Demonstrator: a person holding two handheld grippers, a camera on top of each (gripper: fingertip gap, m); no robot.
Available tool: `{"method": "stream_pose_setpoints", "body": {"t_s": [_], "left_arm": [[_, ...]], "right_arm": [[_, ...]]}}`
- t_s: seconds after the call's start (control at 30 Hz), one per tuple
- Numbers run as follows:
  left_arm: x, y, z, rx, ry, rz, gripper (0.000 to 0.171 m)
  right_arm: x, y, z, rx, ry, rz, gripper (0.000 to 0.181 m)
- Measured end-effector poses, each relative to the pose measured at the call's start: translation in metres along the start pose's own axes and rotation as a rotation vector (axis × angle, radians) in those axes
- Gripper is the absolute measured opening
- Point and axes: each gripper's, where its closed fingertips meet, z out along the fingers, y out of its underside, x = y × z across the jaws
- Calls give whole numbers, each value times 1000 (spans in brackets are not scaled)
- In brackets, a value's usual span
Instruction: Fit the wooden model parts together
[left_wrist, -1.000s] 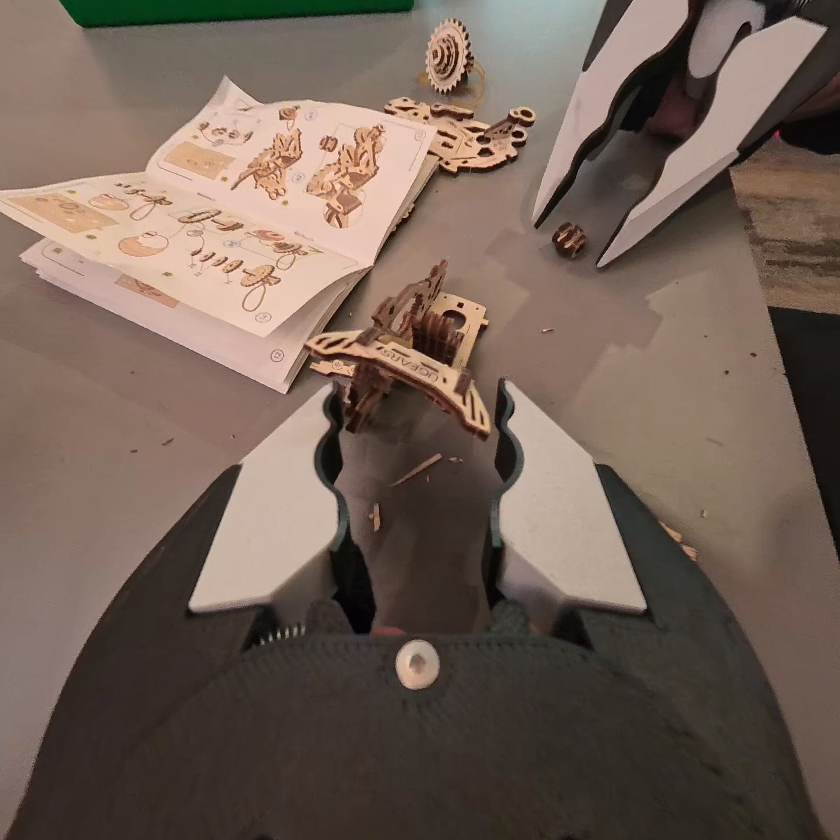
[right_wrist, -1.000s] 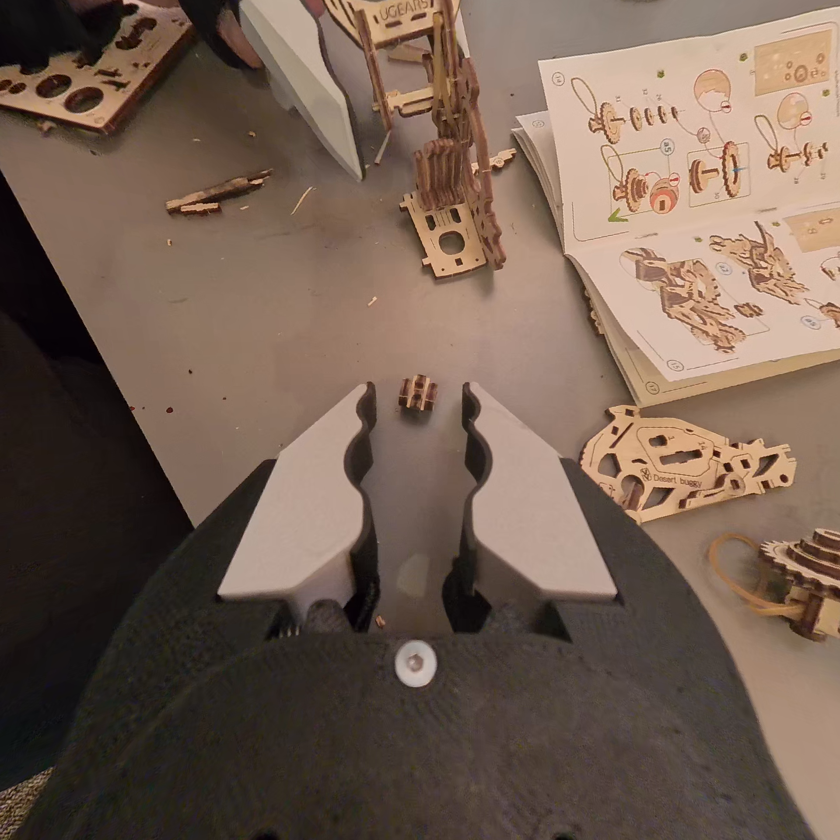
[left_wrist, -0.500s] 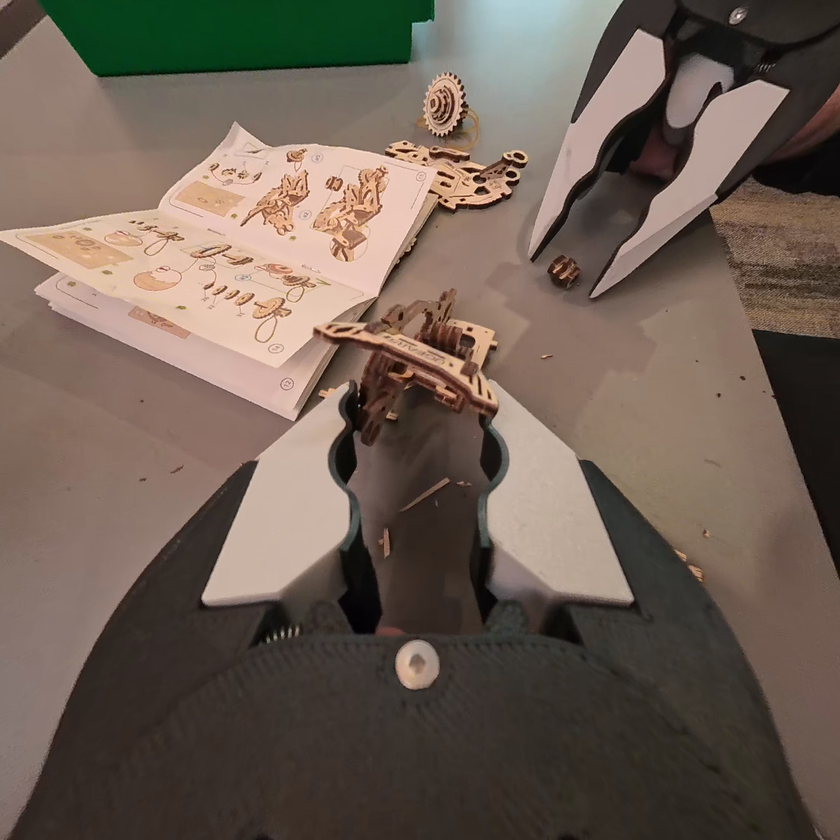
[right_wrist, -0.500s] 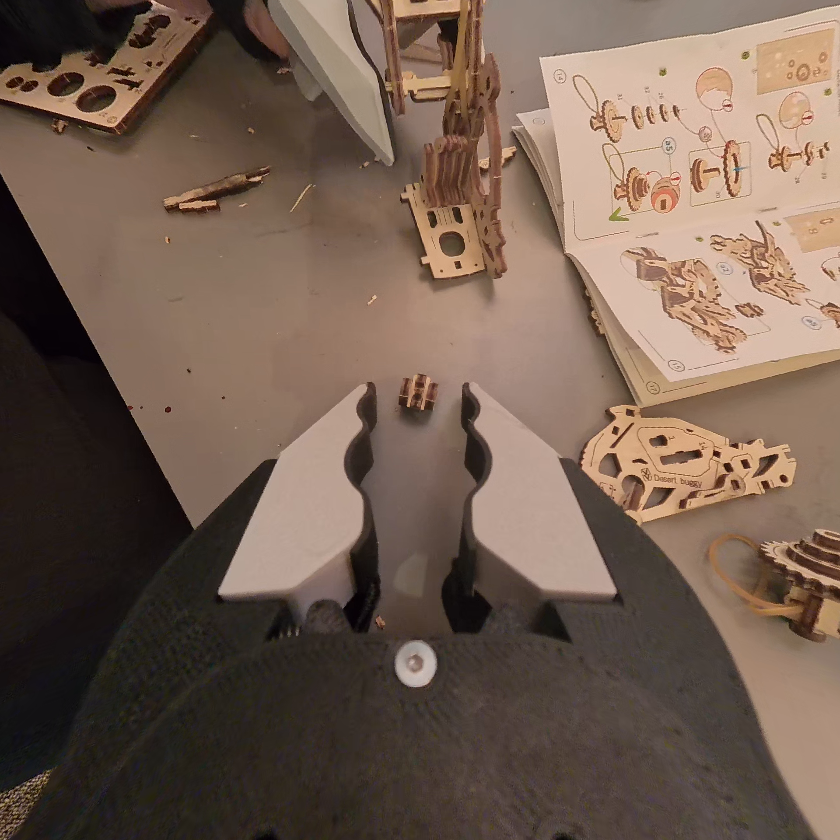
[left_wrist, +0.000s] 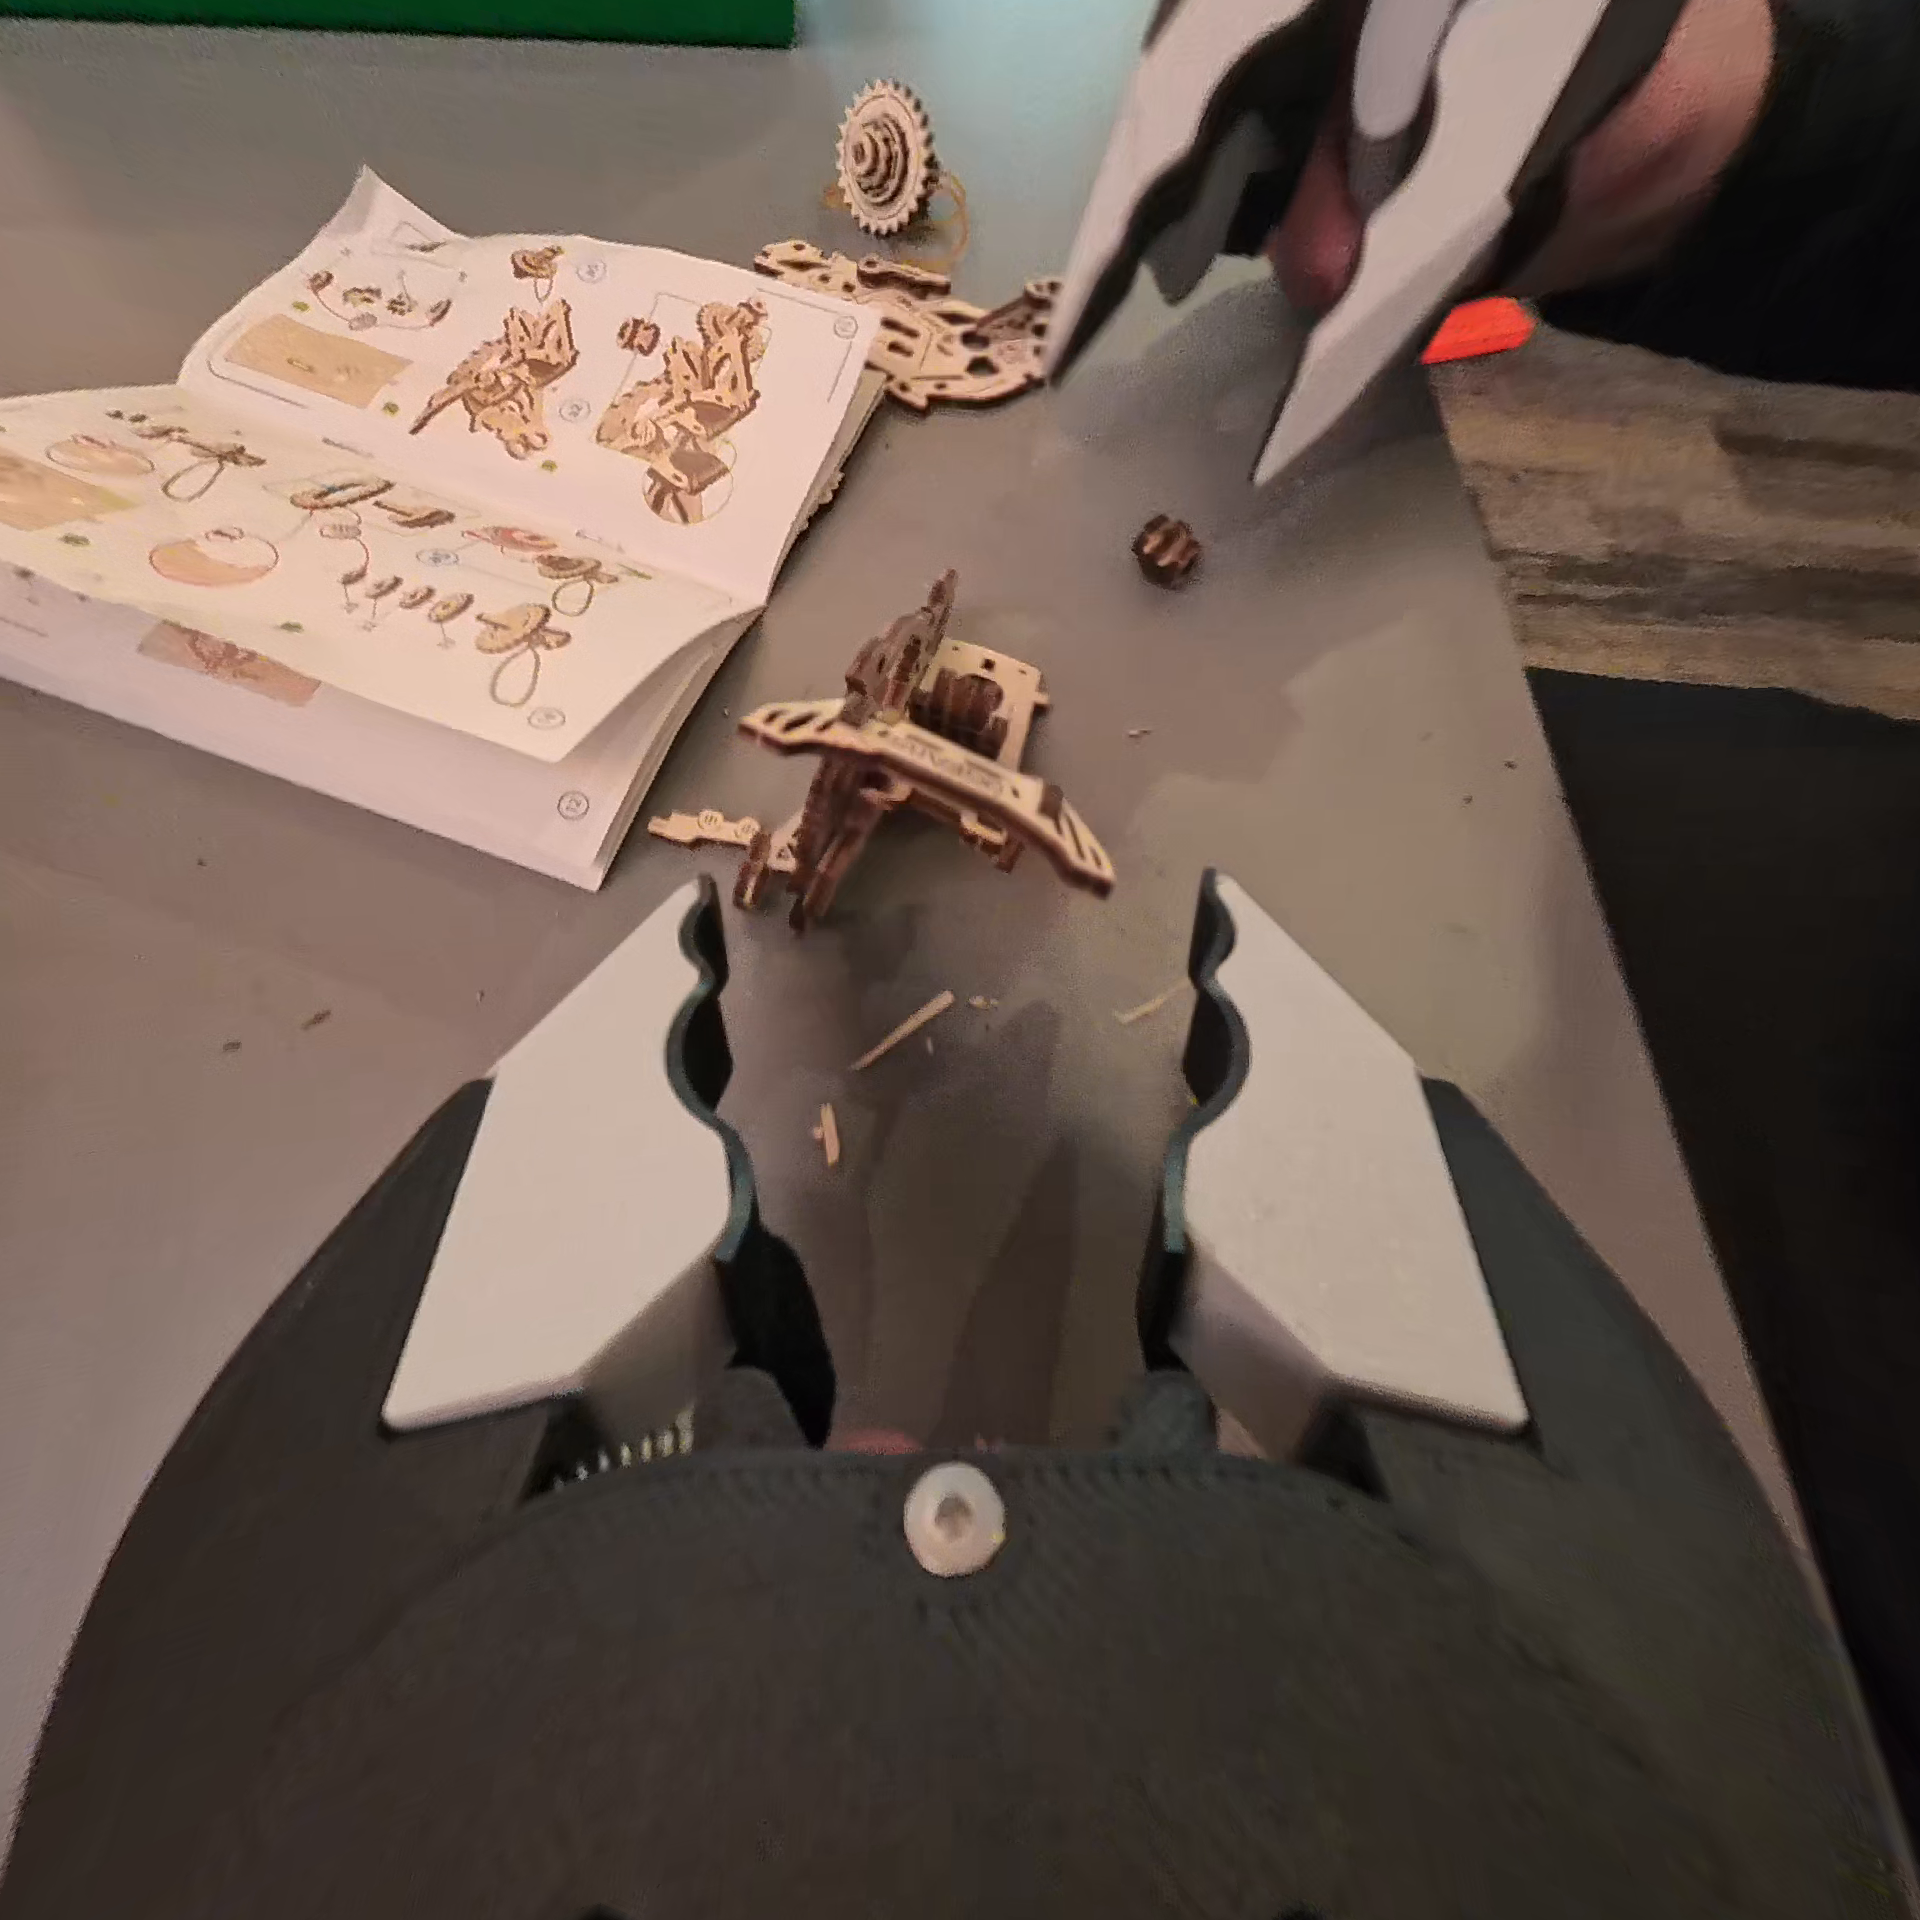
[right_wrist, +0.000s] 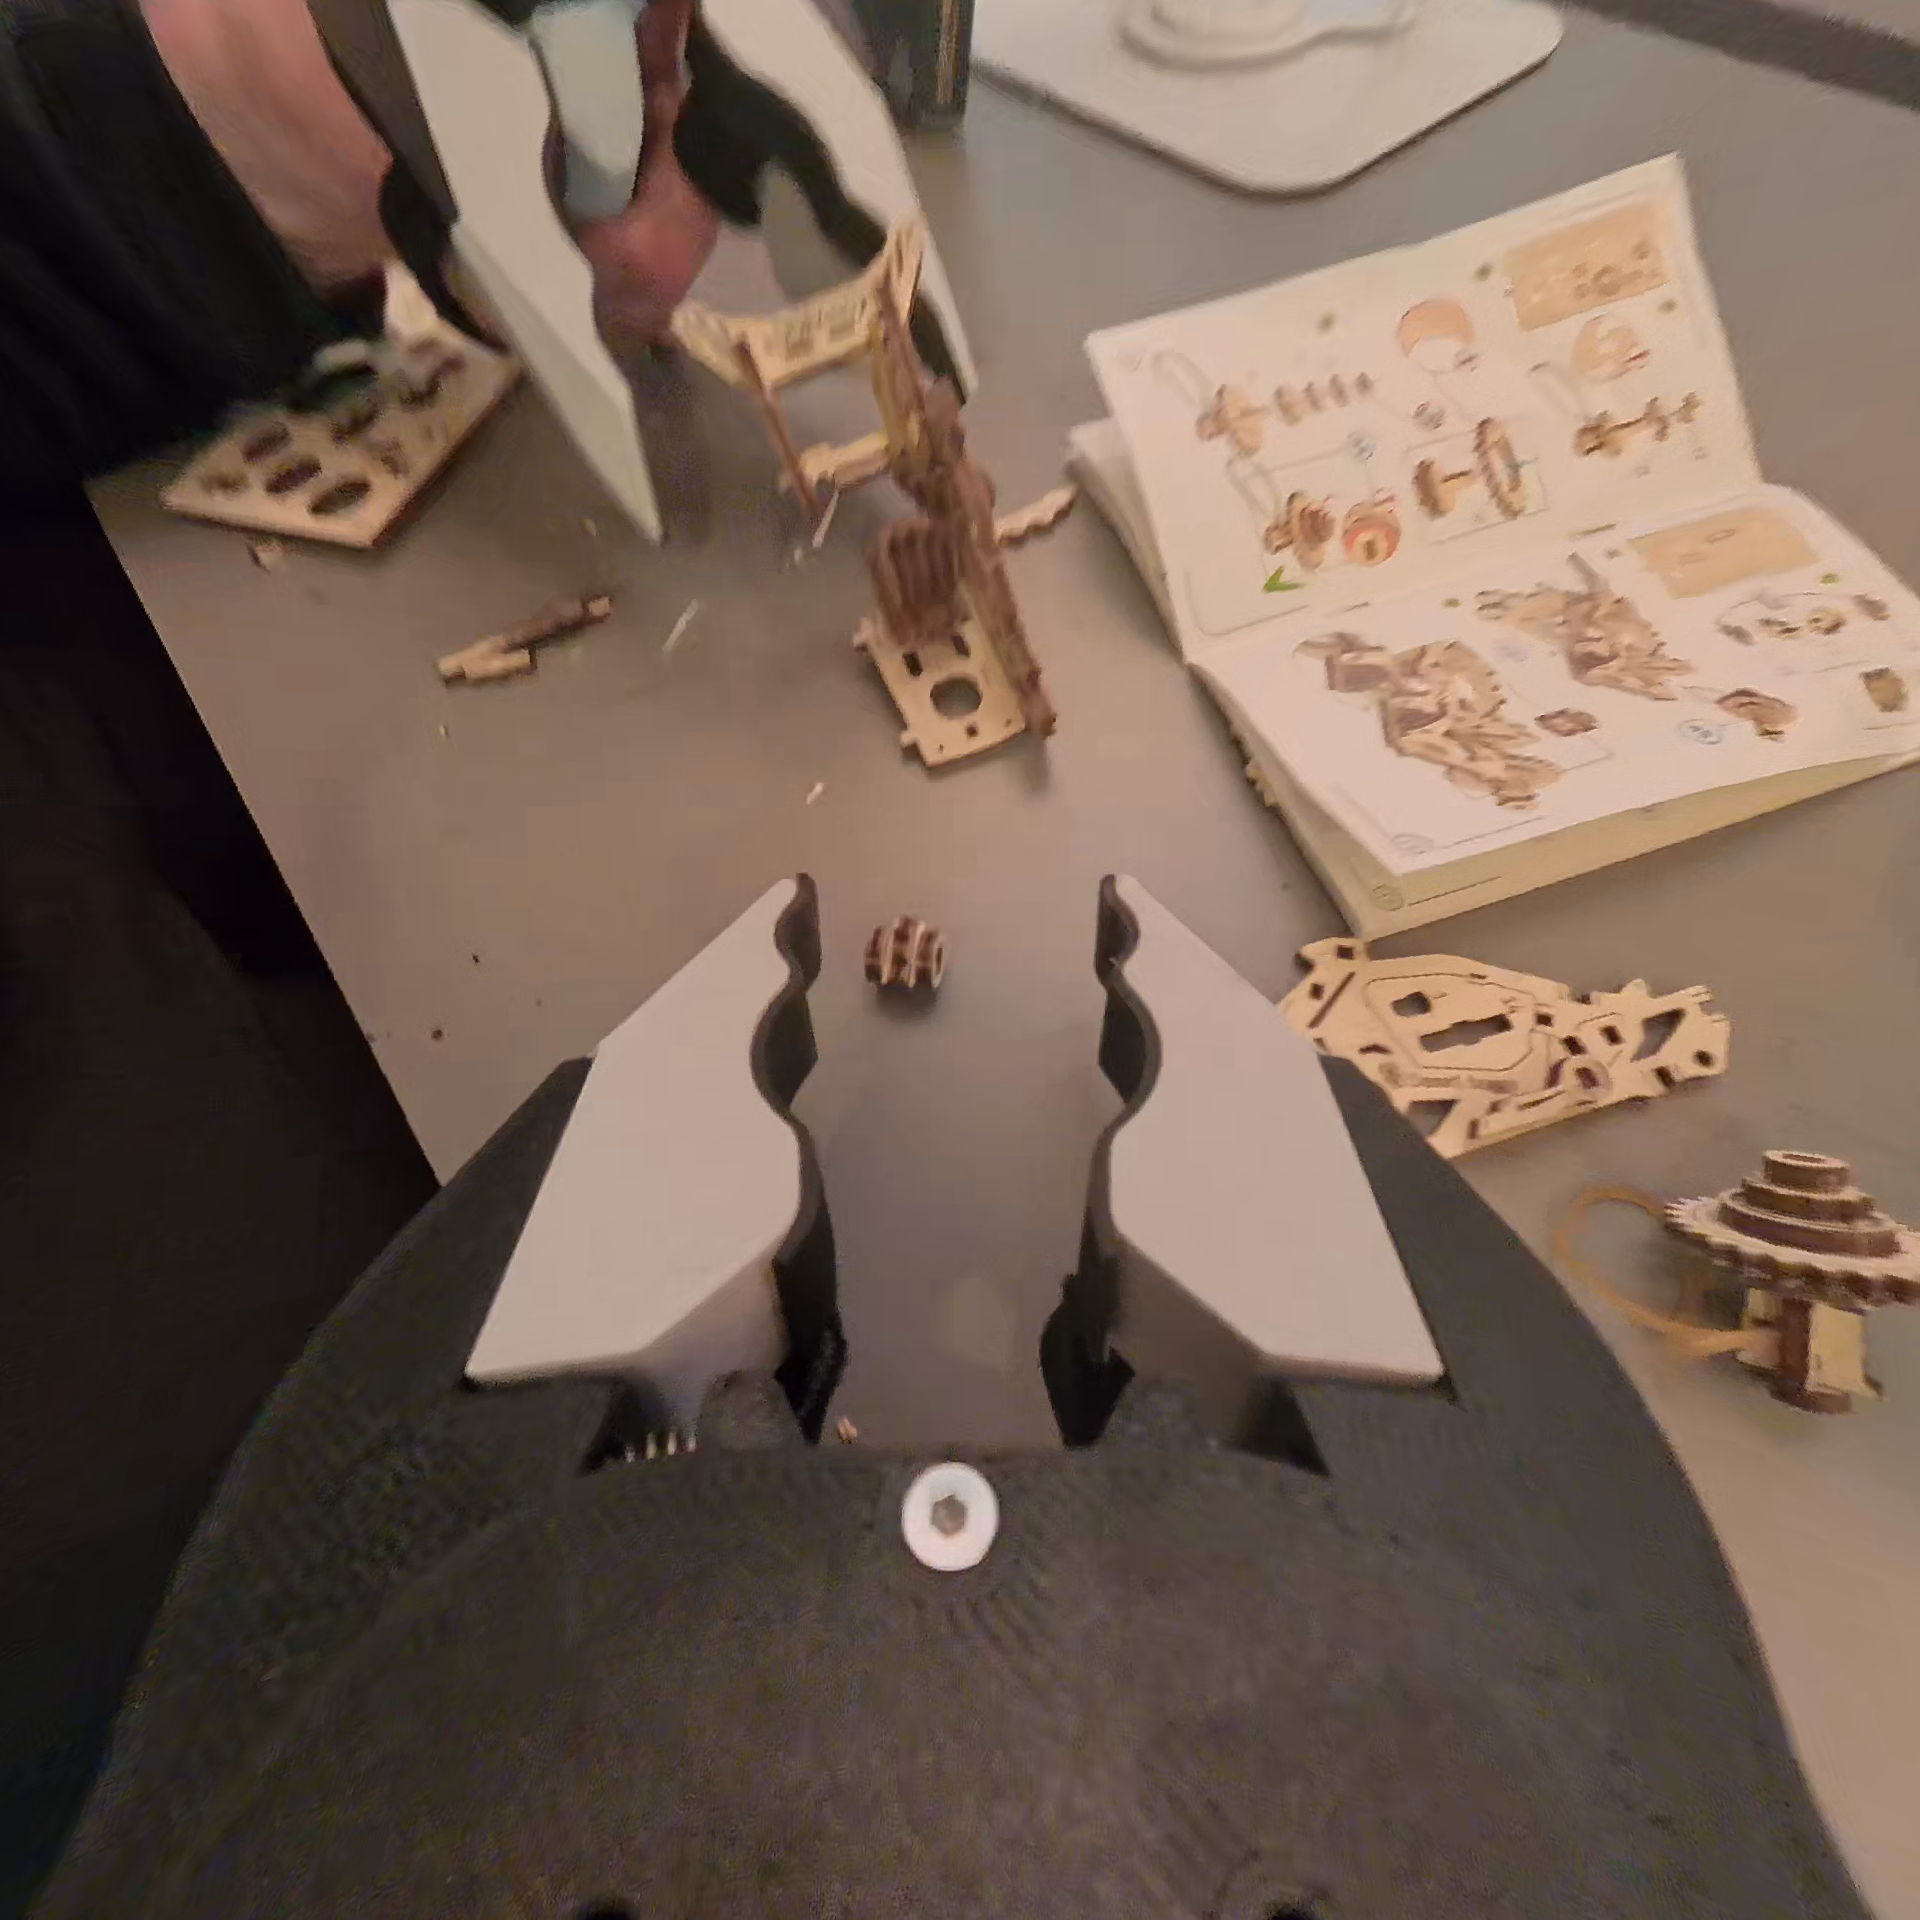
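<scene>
The half-built wooden model rests on the grey table, just ahead of my left gripper, which is open and empty. In the right wrist view the model stands with its pale cross piece up, and the left gripper straddles that piece with a wide gap. A small dark wooden gear lies on the table between the fingertips of my open right gripper. From the left wrist view the right gripper hovers above and behind the small gear.
An open instruction booklet lies left of the model. Flat cut-out parts and a stepped gear wheel with a rubber band lie near my right gripper. A punched wooden sheet and a loose stick part lie by the table edge.
My left gripper has opened wider and drawn back from the model, which now sits lower on the table. My right gripper has opened wider and lifted off the table.
</scene>
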Motion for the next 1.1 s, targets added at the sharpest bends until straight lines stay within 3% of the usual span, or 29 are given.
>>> {"method": "stream_pose_setpoints", "body": {"t_s": [0.13, 0.23, 0.3, 0.43, 0.63, 0.77, 0.9, 1.1], "left_arm": [[-7, -21, -43, 102, 32, -31, 90], [-35, -60, -73, 231, -38, -30, 72], [-59, -74, -70, 221, -87, -15, 67], [-96, -88, -30, 133, -104, -2, 60], [-131, -48, 34, -125, -122, -7, 57], [-132, -24, 53, -191, -98, -18, 51], [-134, -24, 55, -160, -96, -20, 45], [-138, -24, 54, -112, -83, -44, 36]], "right_arm": [[25, -30, -14, 65, 40, 48, 59], [58, -53, -22, 40, 126, 44, 64], [88, -61, -20, -40, 208, 44, 69], [136, -71, -1, -208, 273, 32, 69], [175, -57, 43, -444, 259, 46, 64], [188, -35, 56, -585, 260, 45, 63], [183, -19, 65, -630, 198, 80, 52], [181, -18, 67, -617, 196, 104, 44]]}}
